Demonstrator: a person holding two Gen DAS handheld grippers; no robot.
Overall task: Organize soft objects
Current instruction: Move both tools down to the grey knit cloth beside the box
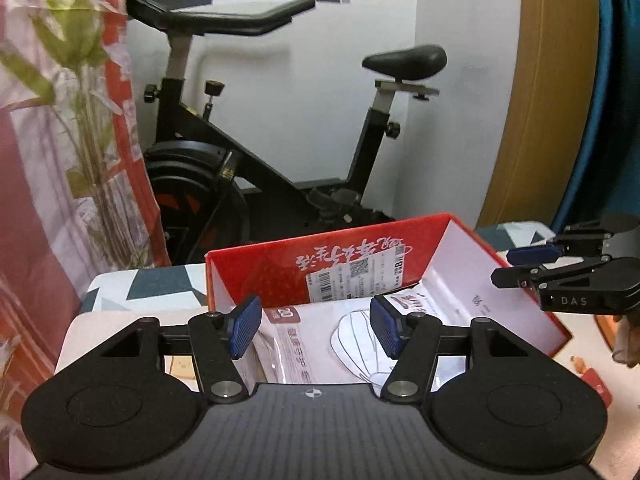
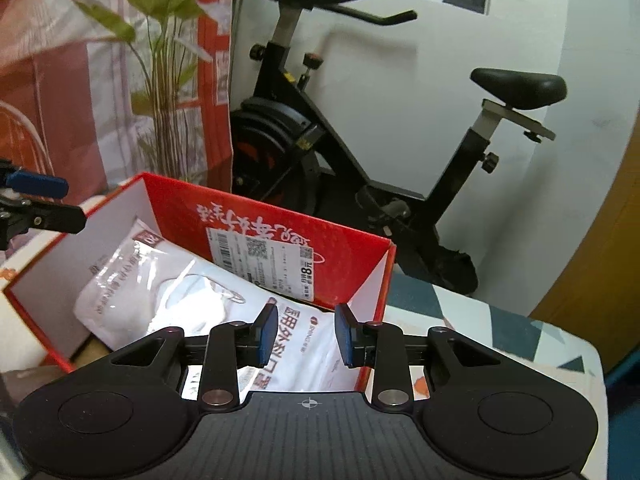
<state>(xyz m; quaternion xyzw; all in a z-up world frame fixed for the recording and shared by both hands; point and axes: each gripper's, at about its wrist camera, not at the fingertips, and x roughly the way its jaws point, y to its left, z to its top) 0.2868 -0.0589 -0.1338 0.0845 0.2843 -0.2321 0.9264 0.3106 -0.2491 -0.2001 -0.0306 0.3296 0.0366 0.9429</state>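
Mask packet [image 2: 192,300] — a glossy white plastic pouch with printed lettering and a line drawing of a mask — lies tilted inside the red box [image 2: 280,216], its upper end leaning against the box's left inner wall, its lower end running out of sight beneath the right gripper's body. In the left wrist view the same packet [image 1: 316,340] is cut off by the left gripper's housing, so its near edge cannot be made out. The box is stiff card, red outside and white inside, open at the top, with a white barcode label [image 1: 356,276] stuck on its far wall; the printing reads upside down.

Left gripper [image 1: 316,330] hangs over the box with its blue ribbed pads wide apart, nothing between them but air above the packet. Right gripper [image 2: 306,338] has its pads parted more narrowly, also clear of the packet.

The box sits on a table [image 2: 500,328] covered in a cloth of grey, teal and white geometric patches, near its far edge. Beyond it stands a black exercise bike [image 1: 260,168] against a white wall; a patterned curtain [image 1: 52,160] with green leaves hangs to the left — its folds partly hide the bike's front.
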